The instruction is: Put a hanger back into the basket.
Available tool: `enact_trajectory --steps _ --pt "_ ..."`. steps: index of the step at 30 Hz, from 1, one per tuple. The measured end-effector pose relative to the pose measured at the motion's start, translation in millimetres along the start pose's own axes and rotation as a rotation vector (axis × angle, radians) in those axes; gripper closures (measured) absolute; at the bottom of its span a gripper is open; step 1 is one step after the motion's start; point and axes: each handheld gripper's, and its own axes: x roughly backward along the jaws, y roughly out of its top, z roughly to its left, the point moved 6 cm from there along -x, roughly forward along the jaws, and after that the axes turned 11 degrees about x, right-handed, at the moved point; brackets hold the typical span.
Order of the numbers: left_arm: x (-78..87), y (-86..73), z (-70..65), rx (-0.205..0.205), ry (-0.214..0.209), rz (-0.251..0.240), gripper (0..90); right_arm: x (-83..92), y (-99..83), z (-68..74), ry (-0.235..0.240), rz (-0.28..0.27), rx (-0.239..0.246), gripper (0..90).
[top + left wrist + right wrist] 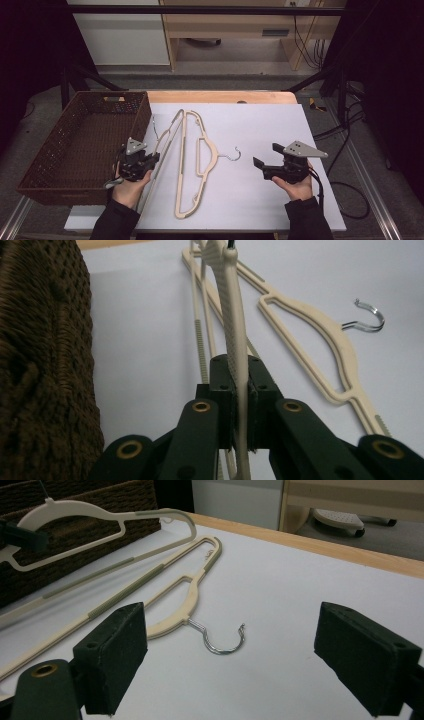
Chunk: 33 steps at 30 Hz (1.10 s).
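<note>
The left gripper [239,405] had its fingers [220,390] clamped on the thin shoulder bar of one cream hanger [231,315], lifting it beside the wicker basket [80,145], probably to drop it in. The right gripper [260,665] stood with fingers [112,655] wide and empty, the second hanger [175,620] lying on the white worktop [310,595] just ahead, its metal hook [225,640] between them, apparently next for pickup.

A dark woven basket [80,145] sits off the white board's [260,200] left edge; a wooden table edge [220,96] shows beyond the board's far edge
</note>
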Motion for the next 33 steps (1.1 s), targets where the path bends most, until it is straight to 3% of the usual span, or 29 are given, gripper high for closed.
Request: enact_trajectory --steps 8,19,25,29,33 --pt "34.1 16.3 -5.7 0.005 -0.067 -0.099 85.7 10.6 -2.5 -9.3 -0.030 -0.019 -0.021 11.8" --pt "71.6 45.5 -18.3 -0.025 -0.250 -0.175 86.0 21.0 0.0 -19.5 -0.058 -0.046 -0.040 8.2" --pt "86.4 69.1 -24.0 -0.099 -0.272 -0.187 86.0 28.8 1.5 -25.3 -0.062 -0.075 -0.045 5.1" --pt "98.9 83.3 -26.1 -0.155 -0.311 -0.191 86.1 34.1 1.7 -28.0 -0.069 -0.081 -0.041 4.2" --pt "107.4 93.5 -20.6 -0.209 -0.304 -0.191 86.1 37.8 1.2 -29.1 -0.070 -0.087 -0.037 3.9"
